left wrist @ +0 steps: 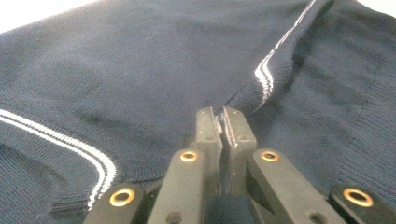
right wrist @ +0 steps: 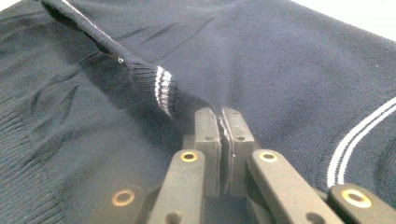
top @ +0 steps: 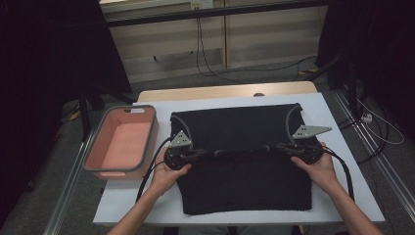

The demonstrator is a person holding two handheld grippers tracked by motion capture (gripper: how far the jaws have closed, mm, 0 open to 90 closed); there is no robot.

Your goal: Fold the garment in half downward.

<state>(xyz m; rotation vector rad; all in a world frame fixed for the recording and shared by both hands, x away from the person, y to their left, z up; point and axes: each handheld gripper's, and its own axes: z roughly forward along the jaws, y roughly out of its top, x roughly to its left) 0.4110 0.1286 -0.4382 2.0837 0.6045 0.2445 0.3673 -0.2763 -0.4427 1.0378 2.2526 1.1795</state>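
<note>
1. while both grippers pinch the dark sweater [top: 244, 152] at its two side edges, the garment lies flat on the white table [top: 342, 196], with a raised crease running between the two grips across its middle.
2. the left gripper [top: 188, 155] has its jaws closed tight on knit fabric at the sweater's left edge; the left gripper view shows cloth caught between the pads.
3. the right gripper [top: 286, 147] is likewise clamped on the right edge, jaws nearly together with fabric between them.
4. judgement: the step is a fold across the middle; both hands should lift and travel level together, keeping the crease taut and straight.
5. risk: uneven height would skew the fold; the striped cuff [right wrist: 161, 88] could bunch underneath.
6. the pink bin [top: 122, 142] stands just left of the sweater, apart from it.
</note>
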